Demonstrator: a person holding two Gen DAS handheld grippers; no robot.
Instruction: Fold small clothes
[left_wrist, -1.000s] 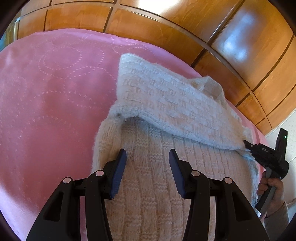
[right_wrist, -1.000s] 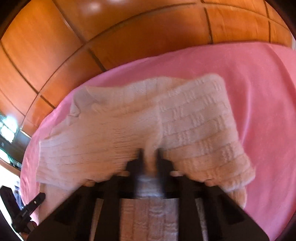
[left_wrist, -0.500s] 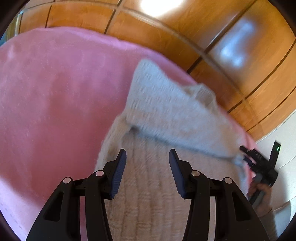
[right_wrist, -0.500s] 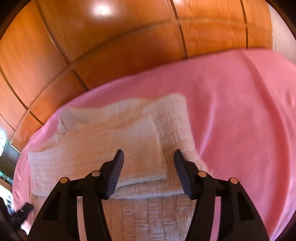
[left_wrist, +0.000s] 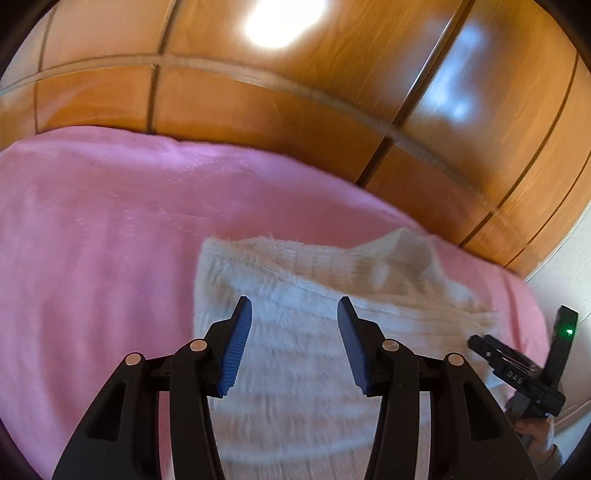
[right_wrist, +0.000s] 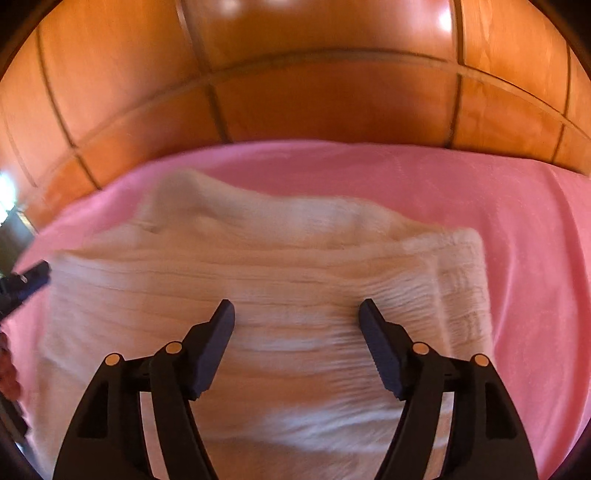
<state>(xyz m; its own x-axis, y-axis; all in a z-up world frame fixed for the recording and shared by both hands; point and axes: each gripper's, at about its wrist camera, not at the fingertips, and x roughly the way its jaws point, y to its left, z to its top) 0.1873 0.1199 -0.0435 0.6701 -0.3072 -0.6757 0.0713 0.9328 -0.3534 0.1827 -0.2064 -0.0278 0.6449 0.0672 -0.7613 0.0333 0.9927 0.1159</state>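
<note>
A cream knitted sweater (right_wrist: 280, 280) lies partly folded on a pink bed cover (right_wrist: 517, 221), wooden panels (right_wrist: 314, 103) behind. Left gripper (left_wrist: 294, 332) and right gripper (right_wrist: 296, 332) hover above it, fingers spread wide, holding nothing.

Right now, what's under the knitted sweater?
The sweater lies on a pink blanket, which shows all around it. A folded layer rests on top. Whatever is beneath the knit itself is covered.
</note>
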